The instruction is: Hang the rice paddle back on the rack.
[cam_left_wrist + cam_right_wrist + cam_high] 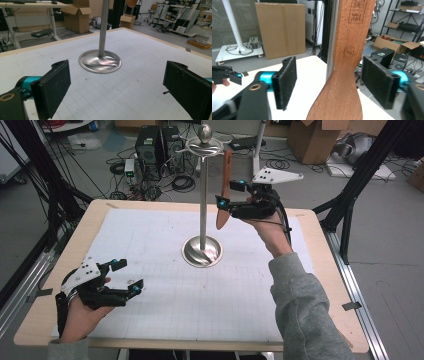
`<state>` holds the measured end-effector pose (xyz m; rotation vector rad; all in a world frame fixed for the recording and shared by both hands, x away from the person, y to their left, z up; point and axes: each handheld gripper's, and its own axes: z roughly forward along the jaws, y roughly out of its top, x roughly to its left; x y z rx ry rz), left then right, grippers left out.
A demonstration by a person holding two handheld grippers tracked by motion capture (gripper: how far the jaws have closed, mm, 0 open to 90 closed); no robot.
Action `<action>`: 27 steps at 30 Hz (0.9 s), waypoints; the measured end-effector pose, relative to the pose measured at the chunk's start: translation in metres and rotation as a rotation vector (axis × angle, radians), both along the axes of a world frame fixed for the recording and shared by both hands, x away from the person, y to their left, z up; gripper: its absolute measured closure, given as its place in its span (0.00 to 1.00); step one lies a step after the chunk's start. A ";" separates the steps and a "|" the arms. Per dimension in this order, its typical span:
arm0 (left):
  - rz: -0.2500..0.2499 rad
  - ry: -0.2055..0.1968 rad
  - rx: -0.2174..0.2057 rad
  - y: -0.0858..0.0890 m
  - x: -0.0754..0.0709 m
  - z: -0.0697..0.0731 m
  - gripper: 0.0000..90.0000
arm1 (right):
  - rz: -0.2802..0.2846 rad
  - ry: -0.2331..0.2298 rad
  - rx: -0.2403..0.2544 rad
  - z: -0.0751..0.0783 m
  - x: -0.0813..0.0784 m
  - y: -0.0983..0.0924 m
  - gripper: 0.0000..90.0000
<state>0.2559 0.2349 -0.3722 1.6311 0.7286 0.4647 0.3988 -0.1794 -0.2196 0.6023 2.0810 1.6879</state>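
**Right gripper open around hanging wooden spatula, left gripper idle**

Landmark: metal stand [202, 195], an upright pole on a round base [202, 252], near the middle of the table [310, 250], slightly toward the far edge. A ring with a ball knob tops the pole.

Wooden spatula [224, 195]: hangs from the stand's top ring, just right of the pole, blade end down, clear of the table. It hangs slightly tilted, close to the pole. In the right gripper view the spatula [344, 62] stands between the two pads, the pole right behind it; a round stamp and some printed text show on the wood.

Right gripper [226, 193]: raised, right of the stand at about mid-pole height, jaws pointing left toward the pole. Jaws released, spread on either side of the spatula's neck. Gaps show between wood and both pads [287, 82], so no grip.

Left gripper [126, 276]: low over the table, near-left of the stand's base, well apart from it. Jaws wide open, nothing between them. In the left gripper view the pads [53, 87] frame bare gridded mat, with the stand's base [100, 61] ahead.

Floor behind the table: cardboard boxes [312, 137], cables and computer towers [150, 145].
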 end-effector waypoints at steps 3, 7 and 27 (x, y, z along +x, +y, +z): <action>-0.001 0.002 -0.001 -0.002 0.001 -0.001 0.09 | -0.022 0.001 -0.013 -0.002 0.000 -0.001 0.16; -0.012 0.003 -0.006 -0.006 0.004 -0.001 0.09 | -0.027 0.002 -0.004 -0.007 0.000 -0.005 0.11; -0.022 -0.001 0.022 -0.023 0.006 -0.004 0.09 | 0.013 0.074 -0.059 -0.044 -0.008 -0.037 0.10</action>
